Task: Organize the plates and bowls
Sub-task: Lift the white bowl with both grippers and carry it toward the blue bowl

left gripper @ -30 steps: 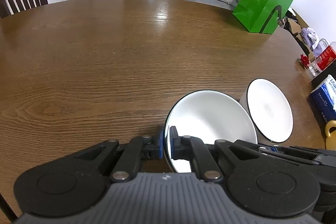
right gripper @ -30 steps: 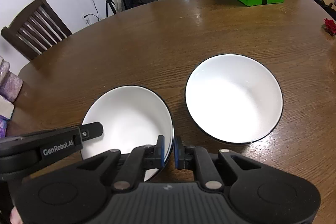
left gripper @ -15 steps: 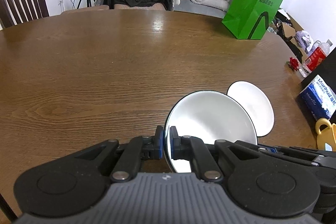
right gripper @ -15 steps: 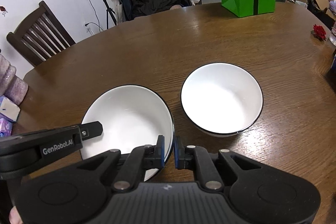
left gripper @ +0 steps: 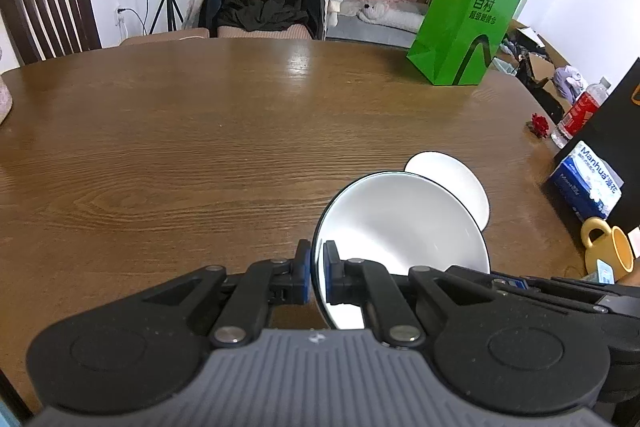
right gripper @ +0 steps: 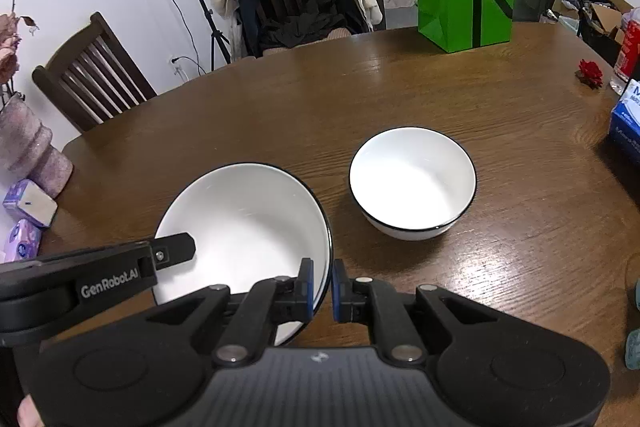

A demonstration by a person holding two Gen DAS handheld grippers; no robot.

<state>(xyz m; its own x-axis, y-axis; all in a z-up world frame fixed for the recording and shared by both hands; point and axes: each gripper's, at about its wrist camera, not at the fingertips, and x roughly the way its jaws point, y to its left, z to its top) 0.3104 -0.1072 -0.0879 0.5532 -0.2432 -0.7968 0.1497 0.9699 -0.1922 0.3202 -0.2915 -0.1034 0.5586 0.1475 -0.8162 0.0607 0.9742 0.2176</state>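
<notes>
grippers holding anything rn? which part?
Both grip one white black-rimmed bowl by its rim: left gripper on the left side, right gripper on the right.

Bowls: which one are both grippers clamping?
The wider, shallower bowl, pinched at opposite rims by left gripper and right gripper. The deeper bowl sits free.

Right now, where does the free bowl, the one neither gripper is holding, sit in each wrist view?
Left wrist: the free bowl is right of center, partly hidden behind the held bowl.
Right wrist: it stands alone on the table, right of center, beyond the held bowl.
Shared landmark: the green bag at the table's far edge.
</notes>
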